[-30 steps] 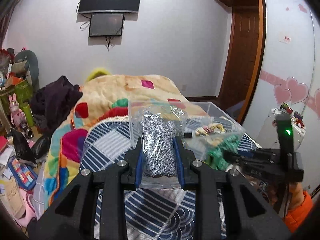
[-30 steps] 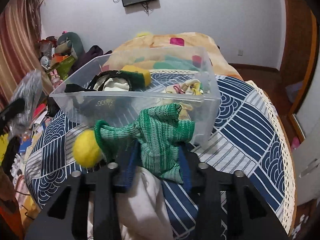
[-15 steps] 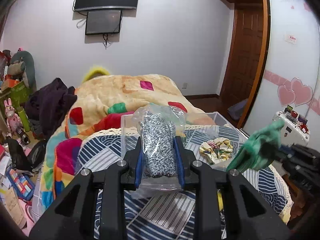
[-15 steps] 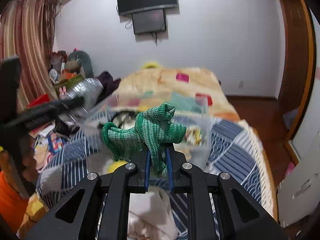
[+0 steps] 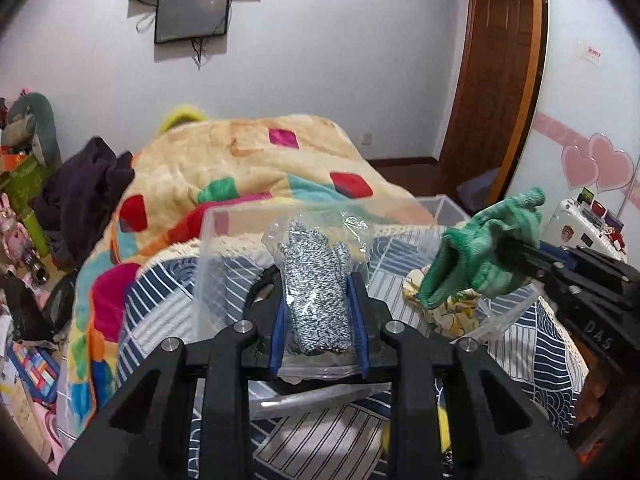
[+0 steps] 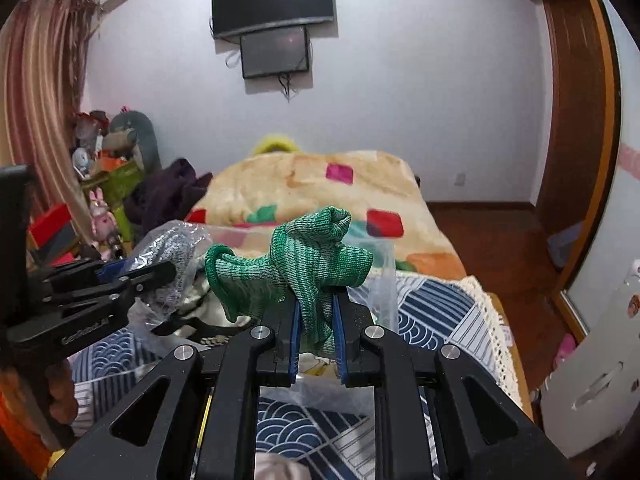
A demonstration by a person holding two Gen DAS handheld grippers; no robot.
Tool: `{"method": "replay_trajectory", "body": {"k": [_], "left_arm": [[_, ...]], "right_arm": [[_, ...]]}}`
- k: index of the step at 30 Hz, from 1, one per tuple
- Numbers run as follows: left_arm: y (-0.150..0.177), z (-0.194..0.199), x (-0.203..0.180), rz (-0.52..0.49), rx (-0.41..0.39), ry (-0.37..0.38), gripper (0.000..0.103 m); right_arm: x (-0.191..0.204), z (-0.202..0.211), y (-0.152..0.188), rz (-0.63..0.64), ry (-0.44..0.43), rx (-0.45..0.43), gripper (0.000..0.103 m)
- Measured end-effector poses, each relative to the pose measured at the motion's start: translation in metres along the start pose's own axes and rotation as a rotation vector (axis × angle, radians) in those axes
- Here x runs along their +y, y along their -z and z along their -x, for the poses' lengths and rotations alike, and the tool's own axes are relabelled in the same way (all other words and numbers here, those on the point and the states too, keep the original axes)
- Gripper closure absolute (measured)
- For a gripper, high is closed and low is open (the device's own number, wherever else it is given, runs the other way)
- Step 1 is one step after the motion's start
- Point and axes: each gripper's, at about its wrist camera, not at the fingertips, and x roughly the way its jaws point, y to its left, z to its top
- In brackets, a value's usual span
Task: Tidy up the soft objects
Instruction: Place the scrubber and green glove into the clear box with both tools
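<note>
Two soft things are in my grip above the clear bin point(image 5: 448, 204) on the bed: my left gripper point(image 5: 318, 312) clamps a bagged speckled glove point(image 5: 316, 280), my right gripper point(image 6: 315, 316) pinches a green glove point(image 6: 308, 264). Both seem mid-carry; next I judge each needs lowering into the bin before I let go.

Green glove point(image 6: 304, 264) lifted off the bedspread, right gripper point(image 6: 316, 320) clamped tighter, over the bin point(image 5: 448, 204)
</note>
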Motion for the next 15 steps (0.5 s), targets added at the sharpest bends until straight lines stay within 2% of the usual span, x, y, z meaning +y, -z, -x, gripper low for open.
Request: {"method": "replay_trajectory", "body": {"k": [4,8,13,15], "left_arm": [[0.005,-0.015,0.000,0.021,0.046,0.016,0.075],[0.009,-0.021,-0.004,0.010,0.059,-0.003,0.075],[0.011,-0.017,-0.009,-0.022,0.046,-0.032,0.065],[0.012,-0.013,-0.010,-0.018,0.040,-0.026,0.053]], "right_arm": [[0.000,-0.016,0.007,0.002,-0.003,0.063,0.090],[-0.001,-0.030,0.014,0.003,-0.024,0.128,0.090],[-0.001,-0.027,0.015,0.013,-0.025,0.140,0.085],[-0.002,-0.025,0.015,0.013,-0.032,0.145,0.080]]}}
